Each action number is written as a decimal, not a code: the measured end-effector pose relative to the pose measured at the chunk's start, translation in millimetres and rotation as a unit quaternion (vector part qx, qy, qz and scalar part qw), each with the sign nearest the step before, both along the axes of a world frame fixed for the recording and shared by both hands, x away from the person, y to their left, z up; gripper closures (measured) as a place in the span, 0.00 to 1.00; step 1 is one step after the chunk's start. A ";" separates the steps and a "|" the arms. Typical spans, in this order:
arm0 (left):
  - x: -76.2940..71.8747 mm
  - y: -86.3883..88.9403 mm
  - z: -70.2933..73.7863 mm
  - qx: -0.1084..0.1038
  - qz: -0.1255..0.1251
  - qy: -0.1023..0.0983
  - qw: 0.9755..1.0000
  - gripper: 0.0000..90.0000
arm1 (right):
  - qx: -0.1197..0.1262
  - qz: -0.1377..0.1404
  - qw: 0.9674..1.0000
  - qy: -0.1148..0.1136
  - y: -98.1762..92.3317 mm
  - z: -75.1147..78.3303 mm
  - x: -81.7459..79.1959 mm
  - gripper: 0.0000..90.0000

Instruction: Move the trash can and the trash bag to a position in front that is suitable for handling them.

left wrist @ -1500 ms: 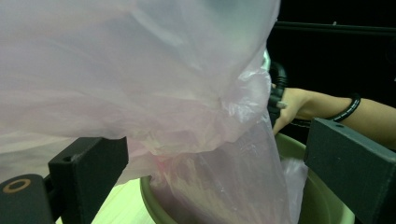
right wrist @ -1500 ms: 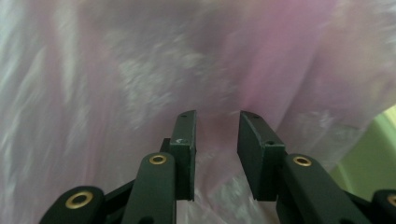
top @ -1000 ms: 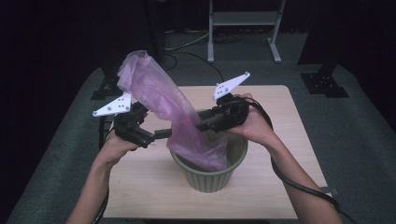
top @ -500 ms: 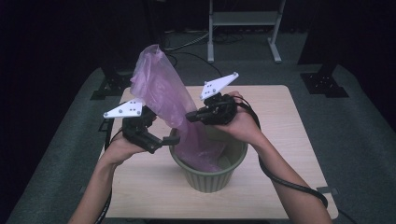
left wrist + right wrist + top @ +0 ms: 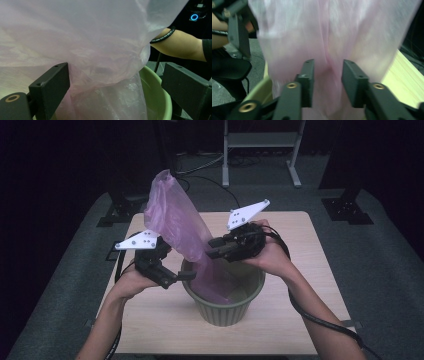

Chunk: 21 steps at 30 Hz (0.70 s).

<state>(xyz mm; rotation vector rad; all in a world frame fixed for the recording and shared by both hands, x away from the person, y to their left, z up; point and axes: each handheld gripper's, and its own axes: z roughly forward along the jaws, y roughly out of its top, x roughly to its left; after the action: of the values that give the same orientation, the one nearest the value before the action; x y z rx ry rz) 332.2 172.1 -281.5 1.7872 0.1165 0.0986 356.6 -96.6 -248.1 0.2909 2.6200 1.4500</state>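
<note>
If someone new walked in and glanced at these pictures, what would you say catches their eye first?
First, the pink plastic bag, standing tall and crumpled out of the green bin at the middle of the wooden table. Next, the two grippers flanking it: the left gripper at the bin's rim with its fingers spread wide beside the film, and the right gripper, its fingers having just been opening, apart with bag film between them.

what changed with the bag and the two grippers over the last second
The right gripper lifted off the green bin's rim; its jaws have just been reopening, the pink bag loose between them. The left gripper slid in to the rim, jaws wide. The bag's top leaned more upright. Bin and table stayed put.
</note>
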 end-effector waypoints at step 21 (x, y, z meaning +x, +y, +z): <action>-4.7 -8.6 -0.3 0.017 -0.014 0.002 1.000 0.08 | -0.035 0.011 0.999 -0.009 -1.9 -16.7 -13.7 1.00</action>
<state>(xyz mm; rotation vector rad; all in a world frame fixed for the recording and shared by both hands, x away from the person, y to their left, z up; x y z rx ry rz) 327.5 163.5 -281.8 1.8224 0.0928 0.0762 342.9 -98.5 -264.8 0.2402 2.6612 1.3583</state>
